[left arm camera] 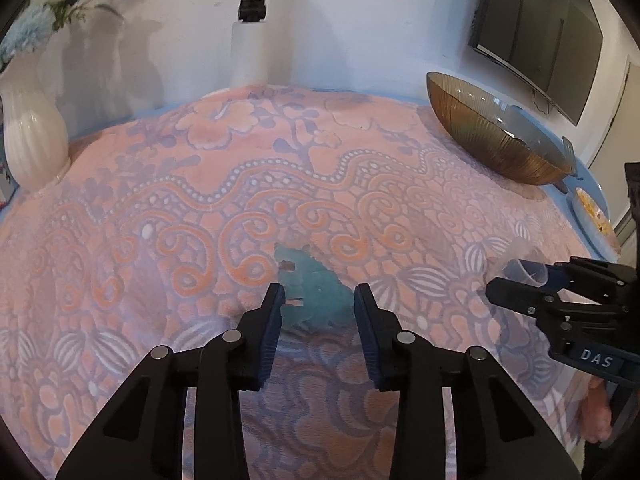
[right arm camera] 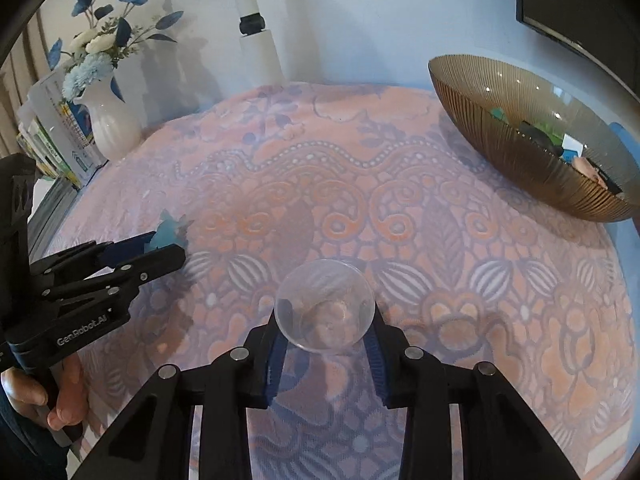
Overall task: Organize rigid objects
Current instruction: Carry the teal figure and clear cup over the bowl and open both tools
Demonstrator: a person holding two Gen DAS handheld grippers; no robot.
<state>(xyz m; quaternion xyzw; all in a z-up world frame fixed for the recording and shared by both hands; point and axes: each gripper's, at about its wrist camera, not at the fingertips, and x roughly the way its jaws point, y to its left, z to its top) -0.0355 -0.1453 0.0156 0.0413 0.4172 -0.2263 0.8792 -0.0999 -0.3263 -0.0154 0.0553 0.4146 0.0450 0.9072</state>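
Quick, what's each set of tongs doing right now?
Left tongs: open around the teal toy, not clamped.
Right tongs: closed on the clear plastic cup.

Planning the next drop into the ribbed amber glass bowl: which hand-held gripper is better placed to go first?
Right, probably. The right hand-held gripper already grips the clear plastic cup and sits nearer the ribbed amber glass bowl; the left hand-held gripper only straddles the translucent teal toy figure.

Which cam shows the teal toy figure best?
Left wrist: the translucent teal animal-shaped toy figure lies centred between the open left gripper fingers. Right wrist shows only its tip behind that gripper, at the left edge.
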